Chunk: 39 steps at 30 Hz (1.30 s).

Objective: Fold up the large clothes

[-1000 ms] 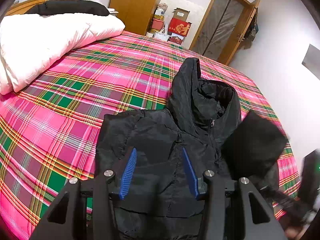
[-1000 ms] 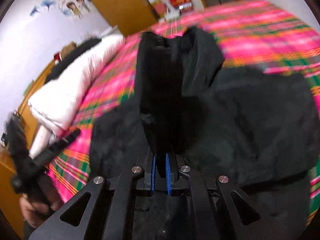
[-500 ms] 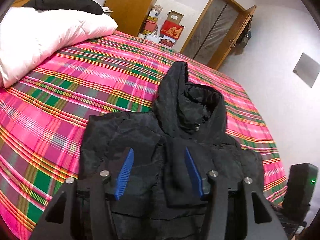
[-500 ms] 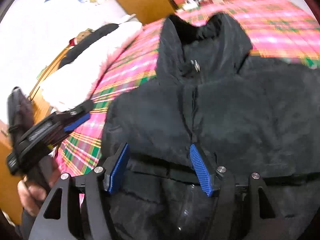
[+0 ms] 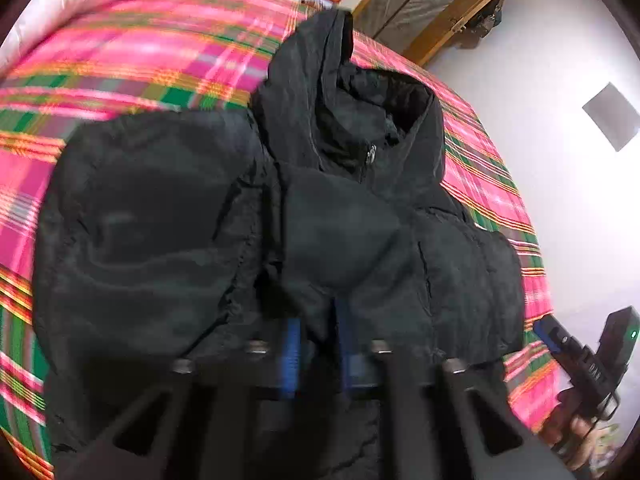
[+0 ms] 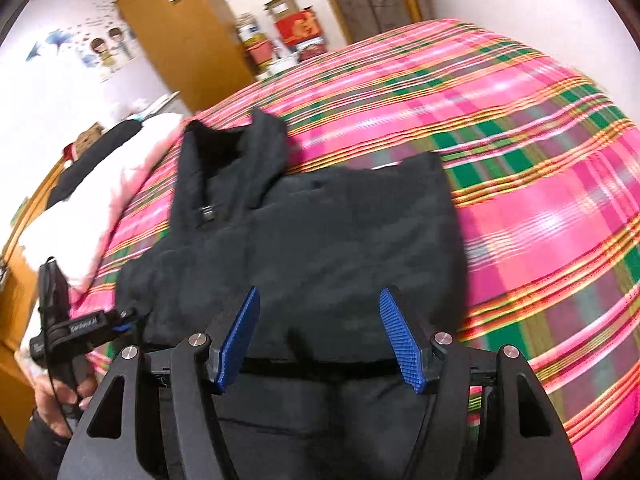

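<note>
A black hooded puffer jacket [image 5: 168, 216] lies front up on the pink plaid bed, hood toward the far side; it also shows in the right wrist view [image 6: 320, 232]. A sleeve [image 5: 340, 232] lies folded across its chest. My left gripper [image 5: 316, 344] is closing on the near end of that sleeve, its blue pads blurred with black fabric between them. My right gripper [image 6: 320, 336] is open and empty, just above the jacket's lower part. The left gripper also appears at the left of the right wrist view [image 6: 124, 320].
The pink and green plaid bedspread [image 6: 540, 200] spreads to the right of the jacket. A white duvet [image 6: 80, 208] and black pillow lie at the head. A wooden wardrobe [image 6: 180, 40], boxes and a door stand beyond the bed.
My right gripper let go of the sleeve on the chest, opened and drew back to the right. My left gripper moved down onto the sleeve and its pads came together on the fabric.
</note>
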Each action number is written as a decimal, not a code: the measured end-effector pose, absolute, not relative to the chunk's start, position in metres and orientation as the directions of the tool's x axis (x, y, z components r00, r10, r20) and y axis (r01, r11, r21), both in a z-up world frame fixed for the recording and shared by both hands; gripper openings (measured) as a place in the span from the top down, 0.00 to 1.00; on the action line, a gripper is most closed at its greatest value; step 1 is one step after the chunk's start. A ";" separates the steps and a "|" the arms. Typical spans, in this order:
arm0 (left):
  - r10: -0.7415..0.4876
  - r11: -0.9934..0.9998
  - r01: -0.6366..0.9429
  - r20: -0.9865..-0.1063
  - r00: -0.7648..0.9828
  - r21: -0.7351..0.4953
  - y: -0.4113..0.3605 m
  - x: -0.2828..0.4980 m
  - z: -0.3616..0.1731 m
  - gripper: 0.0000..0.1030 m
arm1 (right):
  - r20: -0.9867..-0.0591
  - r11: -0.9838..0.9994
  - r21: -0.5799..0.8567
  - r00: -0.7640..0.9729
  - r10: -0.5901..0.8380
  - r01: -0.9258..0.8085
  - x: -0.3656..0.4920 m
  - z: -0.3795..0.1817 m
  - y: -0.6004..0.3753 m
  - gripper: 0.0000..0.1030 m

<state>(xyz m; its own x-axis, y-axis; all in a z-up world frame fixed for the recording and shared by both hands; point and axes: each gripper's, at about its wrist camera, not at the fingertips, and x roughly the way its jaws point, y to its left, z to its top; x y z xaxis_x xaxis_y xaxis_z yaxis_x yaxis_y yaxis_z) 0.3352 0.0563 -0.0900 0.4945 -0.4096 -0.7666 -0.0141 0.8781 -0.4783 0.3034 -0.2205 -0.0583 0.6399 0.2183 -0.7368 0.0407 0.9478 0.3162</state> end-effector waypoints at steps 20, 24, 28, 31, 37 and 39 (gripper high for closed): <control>-0.230 0.951 -0.065 -0.832 0.504 -0.303 0.064 0.322 -0.101 0.87 | -0.826 0.987 0.157 0.552 0.114 0.030 0.325 -0.118 -0.217 0.52; -0.236 0.940 -0.081 -0.802 0.549 -0.332 0.077 0.309 -0.076 0.82 | -0.790 0.986 0.167 0.601 0.123 0.017 0.311 -0.087 -0.224 0.52; -0.142 0.964 -0.076 -0.734 0.664 -0.255 0.078 0.306 -0.046 0.78 | -0.748 0.989 0.148 0.655 0.107 0.007 0.314 -0.060 -0.231 0.52; -0.126 0.973 -0.053 -0.707 0.696 -0.226 0.074 0.318 -0.036 0.70 | -0.743 0.992 0.123 0.663 0.090 0.003 0.334 -0.051 -0.233 0.52; -0.217 0.964 0.039 -0.689 0.691 -0.263 0.052 0.353 -0.047 0.69 | -0.784 0.996 0.085 0.617 0.065 0.002 0.385 -0.075 -0.232 0.52; -0.212 0.970 0.046 -0.740 0.639 -0.238 0.042 0.365 -0.067 0.69 | -0.805 0.998 0.064 0.591 0.049 0.005 0.394 -0.089 -0.231 0.52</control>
